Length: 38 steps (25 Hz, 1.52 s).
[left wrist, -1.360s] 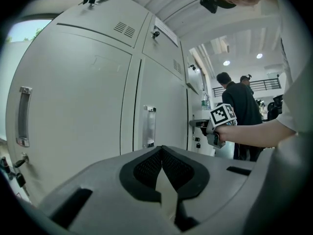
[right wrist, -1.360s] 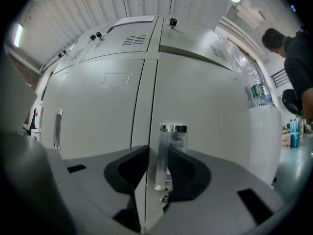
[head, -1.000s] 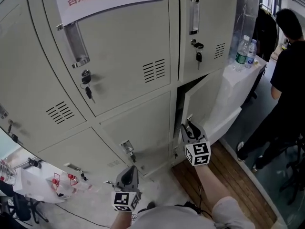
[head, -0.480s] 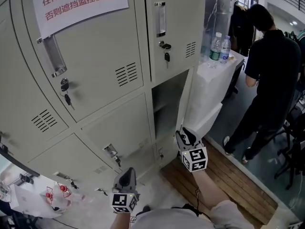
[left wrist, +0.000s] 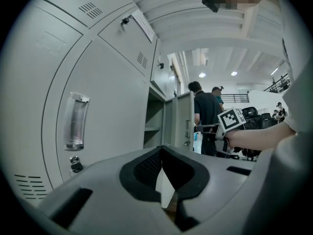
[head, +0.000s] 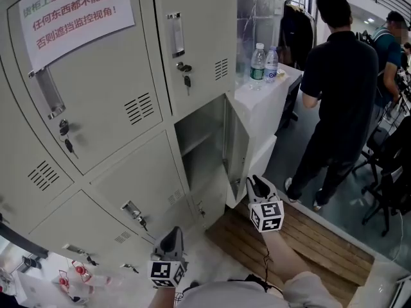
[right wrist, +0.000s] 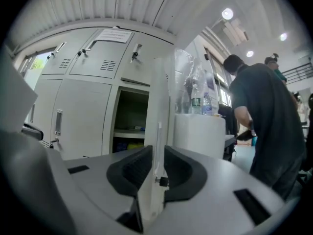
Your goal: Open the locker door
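Jaws of the right gripper [right wrist: 156, 155] are pinching the free edge of the door [head: 236, 147]. They have just been closing, and the edge is standing between the pads, with its small latch knob just beside them. Jaws of the left gripper [left wrist: 162, 150] are pressing together at the tips and holding nothing. That gripper is hanging low and left of the door, well apart from it, and facing a closed compartment.

Lockers [head: 115, 82] are filling the scene left of the door, and every other compartment is closed. 1 person [head: 340, 82] in black is standing right of the door with their back turned. A white table [head: 264, 104] is sitting just behind the door and carrying 2 bottles [head: 257, 63]. A sign [head: 70, 11] with red print is hanging high and left of the door. The door itself is standing swung wide out from its compartment [head: 199, 140], baring 1 shelf [right wrist: 129, 133] inside. A key [head: 187, 81] is hanging in the lock of the locker just above the door.
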{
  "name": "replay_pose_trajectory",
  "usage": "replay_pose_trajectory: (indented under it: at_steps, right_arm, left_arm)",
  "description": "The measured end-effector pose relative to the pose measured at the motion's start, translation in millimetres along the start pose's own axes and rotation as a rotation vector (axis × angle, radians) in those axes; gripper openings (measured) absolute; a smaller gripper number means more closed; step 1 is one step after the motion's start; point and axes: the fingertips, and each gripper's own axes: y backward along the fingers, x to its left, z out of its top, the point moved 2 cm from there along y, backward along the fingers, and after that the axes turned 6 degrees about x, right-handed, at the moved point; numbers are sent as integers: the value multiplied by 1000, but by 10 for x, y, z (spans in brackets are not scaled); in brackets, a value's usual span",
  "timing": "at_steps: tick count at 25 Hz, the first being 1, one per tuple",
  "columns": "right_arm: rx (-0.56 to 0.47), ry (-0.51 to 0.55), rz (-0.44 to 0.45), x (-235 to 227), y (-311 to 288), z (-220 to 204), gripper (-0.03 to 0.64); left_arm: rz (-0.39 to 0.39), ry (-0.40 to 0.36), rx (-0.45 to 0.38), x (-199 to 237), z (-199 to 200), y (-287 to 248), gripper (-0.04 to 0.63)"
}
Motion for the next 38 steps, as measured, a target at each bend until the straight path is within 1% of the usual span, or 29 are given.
replay_pose_trajectory:
  at_steps: [2, 3, 7, 10, 14, 23, 31, 38]
  right_arm:
    - [3, -10, -48, -165, 124, -39, 44]
    - [1, -13, -67, -229, 186, -53, 33]
    - [-32, -15, -113, -374, 444, -33, 15]
    - [-43, -30, -116, -384, 580, -19, 15]
    - [-53, -51, -94, -240, 718, -26, 14]
    - [-82, -120, 0, 357, 973, -43, 15]
    - [-80, -131, 80, 838, 1134, -145, 14]
    - [-70, -124, 97, 1001, 1187, -205, 14]
  left_arm:
    - [-25, -4, -1, -71, 10, -50, 2]
    - [-37, -6, -2, -106, 15, -74, 2]
    - [-81, -14, -3, -235, 37, -143, 3]
    - [-99, -19, -5, -293, 54, -166, 3]
    - [-108, -24, -6, -311, 56, -145, 2]
    - [-98, -33, 4, -236, 42, 1, 3]
    - [-91, -36, -13, -194, 72, 124, 2]
    - [-93, -37, -20, -152, 97, 152, 3]
